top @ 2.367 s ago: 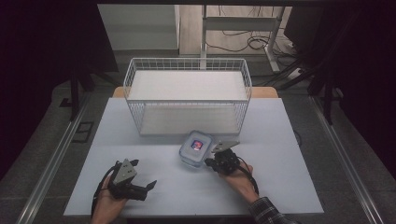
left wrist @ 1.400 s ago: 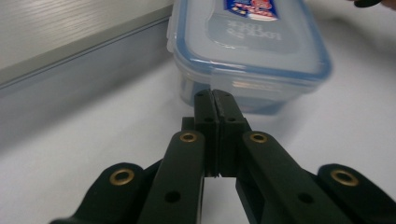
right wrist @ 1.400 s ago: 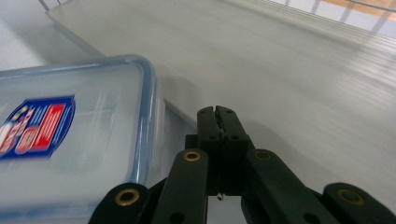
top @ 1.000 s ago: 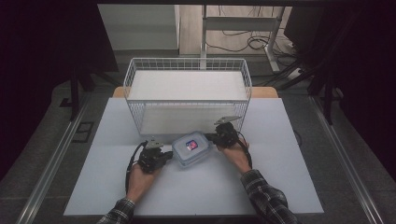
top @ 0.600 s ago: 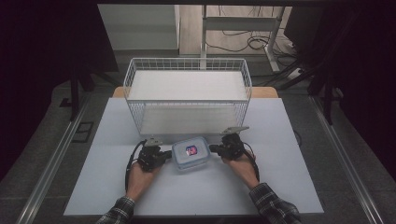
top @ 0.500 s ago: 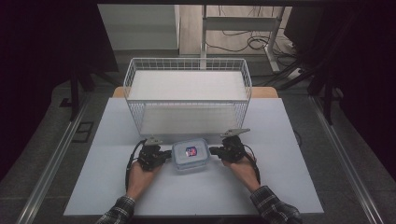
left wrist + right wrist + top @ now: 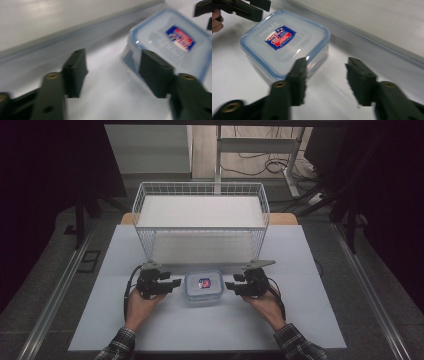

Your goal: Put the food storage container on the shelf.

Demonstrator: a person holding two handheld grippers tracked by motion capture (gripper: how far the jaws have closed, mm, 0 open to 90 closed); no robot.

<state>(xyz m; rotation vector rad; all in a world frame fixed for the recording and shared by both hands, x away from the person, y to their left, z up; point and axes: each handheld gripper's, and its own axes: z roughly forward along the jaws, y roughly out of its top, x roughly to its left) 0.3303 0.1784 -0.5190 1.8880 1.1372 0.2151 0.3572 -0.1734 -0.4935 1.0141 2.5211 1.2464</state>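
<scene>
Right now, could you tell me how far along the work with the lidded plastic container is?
Early stage. Done: the lidded plastic container sits on the table in front of the wire basket, lid on. In hand: the left tongs and right tongs flank it, their jaws having just been opening, with nothing between them. Left: presumably gripping and lifting it, perhaps toward the basket.

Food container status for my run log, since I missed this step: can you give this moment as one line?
food container: lid on, on table | left hand-held gripper: open, jaws just opened | right hand-held gripper: open, jaws just opened | wire basket: behind
</scene>
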